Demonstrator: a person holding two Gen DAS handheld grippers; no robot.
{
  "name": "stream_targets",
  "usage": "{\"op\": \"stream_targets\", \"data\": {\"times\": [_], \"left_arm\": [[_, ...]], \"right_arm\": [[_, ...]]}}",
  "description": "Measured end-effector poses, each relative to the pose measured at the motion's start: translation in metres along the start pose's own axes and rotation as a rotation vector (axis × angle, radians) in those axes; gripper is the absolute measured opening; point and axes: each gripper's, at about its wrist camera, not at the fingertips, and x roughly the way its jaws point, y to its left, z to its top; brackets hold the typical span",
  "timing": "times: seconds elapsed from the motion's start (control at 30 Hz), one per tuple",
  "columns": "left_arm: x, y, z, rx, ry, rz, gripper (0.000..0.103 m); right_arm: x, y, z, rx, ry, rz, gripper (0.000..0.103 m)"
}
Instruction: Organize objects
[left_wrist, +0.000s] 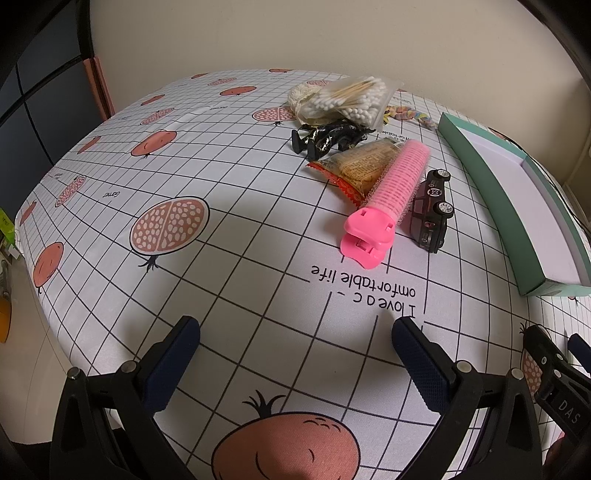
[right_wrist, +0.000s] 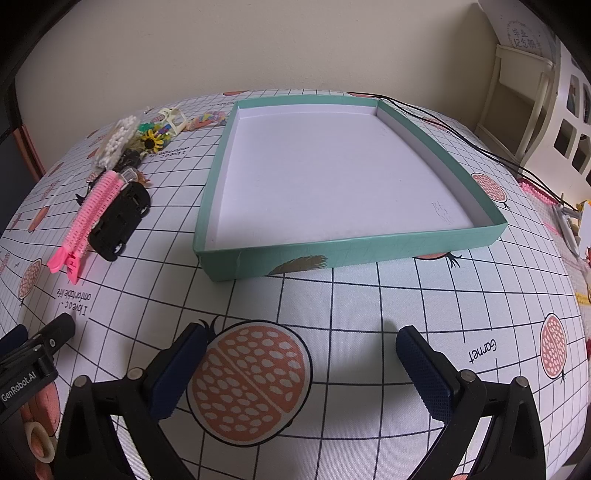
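Both my claws hang just above the bench, a surface under a white grid-patterned cloth printed with pomegranates (right_wrist: 332, 295), and both are spread wide with nothing between the pads. My left claw (left_wrist: 295, 343) faces the clutter; my right claw (right_wrist: 303, 354) faces the shallow teal cardboard tray with the white floor (right_wrist: 236, 269), which stands empty.

The things to tidy lie in a loose heap to the tray's left: a pink plastic hair-roller clip with a ribbed barrel (left_wrist: 391, 184), a small dark toy car (left_wrist: 430, 206) tipped on its side and touching the clip, a crinkly clear snack packet with red ends (left_wrist: 354, 166) partly under the clip, a black glossy figurine (left_wrist: 325, 136), and a clear bag of cotton swabs (left_wrist: 351, 98) at the back.

I judge the pink clip the natural first pick, since it lies nearest my left claw and on top. To do it well I would come in over the ribbed barrel, across its width, not at the flat hinged end, which looks slippery. I would lower straight down so the pads do not nudge the car or drag the packet. The barrel looks light and bristly, so a gentle squeeze should hold. My right claw should keep out of the path to the tray.
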Motion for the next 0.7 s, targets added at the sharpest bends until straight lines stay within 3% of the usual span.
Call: {"op": "stream_targets", "data": {"times": [0.2, 0.37, 0.7], "left_arm": [[0.001, 0.000, 0.003, 0.008, 0.023, -0.011, 0.103], [-0.005, 0.003, 0.012, -0.014, 0.020, -0.018, 0.103], [-0.037, 0.000, 0.075, 0.034, 0.020, 0.007, 0.103]], "right_arm": [[-0.004, -0.002, 0.000, -0.006, 0.021, 0.013, 0.103], [-0.017, 0.005, 0.006, -0.033, -0.023, 0.038, 0.103], [-0.068, 0.031, 0.067, -0.108, -0.104, 0.094, 0.102]]}}
